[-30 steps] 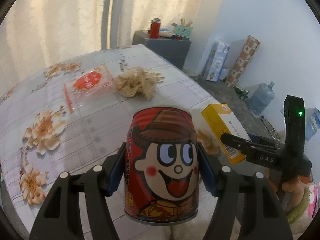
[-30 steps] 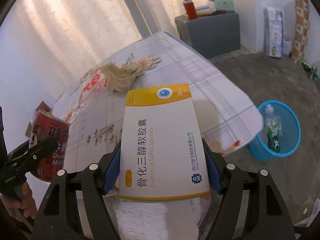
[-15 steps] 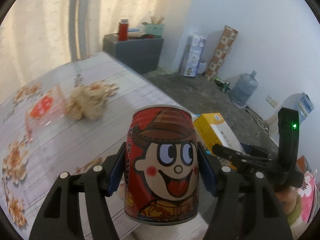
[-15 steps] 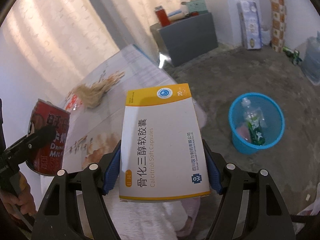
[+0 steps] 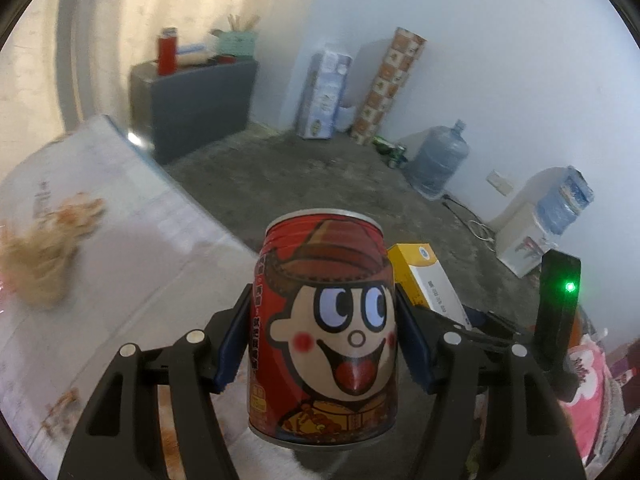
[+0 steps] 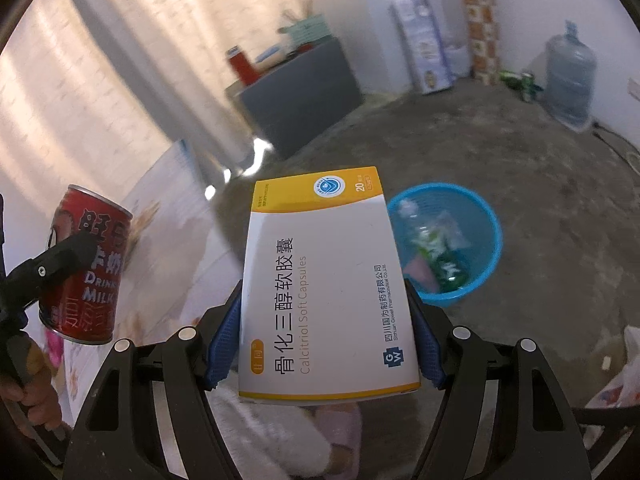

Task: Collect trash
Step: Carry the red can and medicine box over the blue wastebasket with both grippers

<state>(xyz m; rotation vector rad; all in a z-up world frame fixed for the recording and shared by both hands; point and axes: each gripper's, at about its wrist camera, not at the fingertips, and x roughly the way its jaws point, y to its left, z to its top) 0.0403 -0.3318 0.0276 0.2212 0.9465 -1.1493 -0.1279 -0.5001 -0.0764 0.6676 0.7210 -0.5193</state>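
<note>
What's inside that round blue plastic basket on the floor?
The round blue plastic basket holds a clear plastic bottle with a green label and something flat and pink. The white and yellow medicine box covers its near-left edge, so anything there stays hidden.

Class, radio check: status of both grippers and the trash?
Left gripper shut on milk can. Right gripper shut on capsule box. Blue bin unobstructed.

I've swung both grippers off the table (image 5: 100,240), floor now ahead, blue basket (image 6: 486,248) closer behind my medicine box (image 6: 324,280), table edge sliding left
</note>
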